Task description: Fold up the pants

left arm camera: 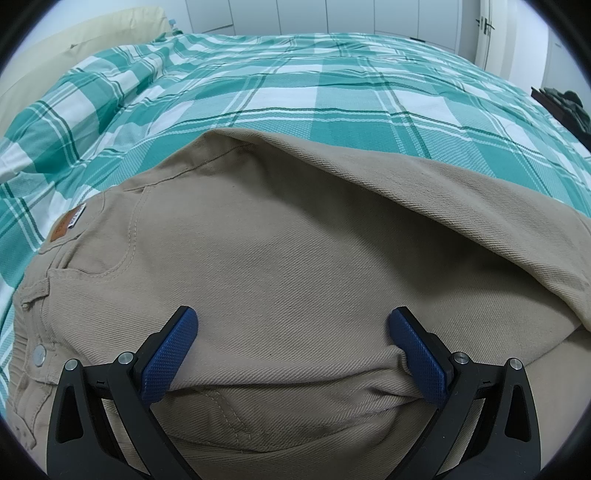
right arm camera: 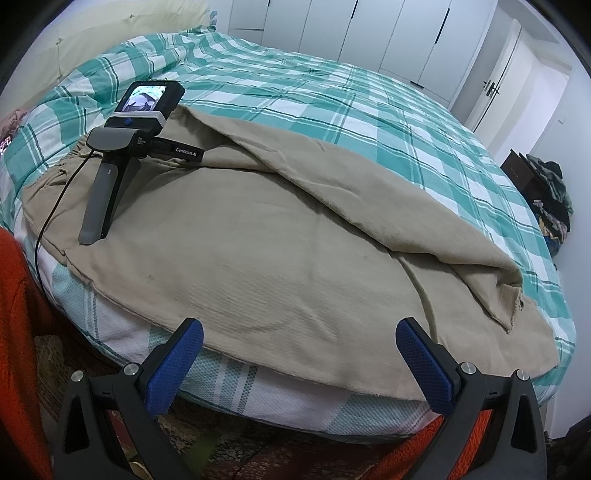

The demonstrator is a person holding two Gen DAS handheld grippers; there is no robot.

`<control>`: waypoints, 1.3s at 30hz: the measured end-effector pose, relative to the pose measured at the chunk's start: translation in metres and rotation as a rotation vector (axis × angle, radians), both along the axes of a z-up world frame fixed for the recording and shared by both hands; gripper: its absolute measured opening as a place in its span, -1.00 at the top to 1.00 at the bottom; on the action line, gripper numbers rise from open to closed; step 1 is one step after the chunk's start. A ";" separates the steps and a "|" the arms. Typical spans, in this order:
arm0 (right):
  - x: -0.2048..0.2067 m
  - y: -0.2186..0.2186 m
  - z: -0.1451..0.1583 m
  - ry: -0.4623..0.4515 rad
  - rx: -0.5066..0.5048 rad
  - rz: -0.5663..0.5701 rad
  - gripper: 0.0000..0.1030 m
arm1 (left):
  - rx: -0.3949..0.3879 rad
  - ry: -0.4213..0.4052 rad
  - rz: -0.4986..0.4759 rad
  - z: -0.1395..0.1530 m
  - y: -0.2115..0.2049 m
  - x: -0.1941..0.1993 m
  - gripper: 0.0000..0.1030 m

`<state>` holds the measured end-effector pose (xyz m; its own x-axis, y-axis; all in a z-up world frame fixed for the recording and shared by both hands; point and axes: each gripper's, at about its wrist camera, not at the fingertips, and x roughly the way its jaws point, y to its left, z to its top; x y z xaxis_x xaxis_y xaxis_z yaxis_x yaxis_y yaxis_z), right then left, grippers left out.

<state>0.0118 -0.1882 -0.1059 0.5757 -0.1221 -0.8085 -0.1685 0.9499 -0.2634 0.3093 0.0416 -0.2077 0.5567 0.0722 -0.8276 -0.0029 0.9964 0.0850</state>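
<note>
A wide bed (right arm camera: pixel 369 122) fills the room, covered by a green-and-white checked sheet (left arm camera: pixel 332 96). Behind the bed runs a row of white wardrobe doors (right arm camera: pixel 369 33) with dark handles. Right of the bed stands a white door (right arm camera: pixel 513 74) with a metal handle. A cream headboard (right arm camera: pixel 110 29) rises at the bed's left end. Below the bed's near edge lies a patterned rug (right arm camera: pixel 221 450). Beside the bed's right side, a dark cabinet (right arm camera: pixel 524 173) holds heaped clothes (right arm camera: pixel 554 199).

Khaki-tan pants (right arm camera: pixel 266 236) lie on a teal-and-white plaid bedspread (right arm camera: pixel 388 122); each claw's pads (right arm camera: pixel 177 365) are blue.
</note>
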 end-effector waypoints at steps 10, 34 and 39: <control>0.001 0.005 -0.001 0.004 -0.016 0.009 -0.99 | 0.000 0.000 0.000 0.000 0.000 0.000 -0.99; 0.006 0.038 -0.010 0.032 -0.109 0.085 -0.99 | -0.001 0.000 0.000 0.000 0.000 0.000 -0.99; 0.009 0.042 -0.012 0.043 -0.124 0.092 -0.99 | -0.001 0.001 0.000 0.000 0.000 0.000 -0.99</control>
<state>0.0207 -0.1462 -0.1177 0.5541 -0.1711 -0.8147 -0.2667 0.8906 -0.3684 0.3096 0.0416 -0.2077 0.5562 0.0717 -0.8279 -0.0029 0.9964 0.0844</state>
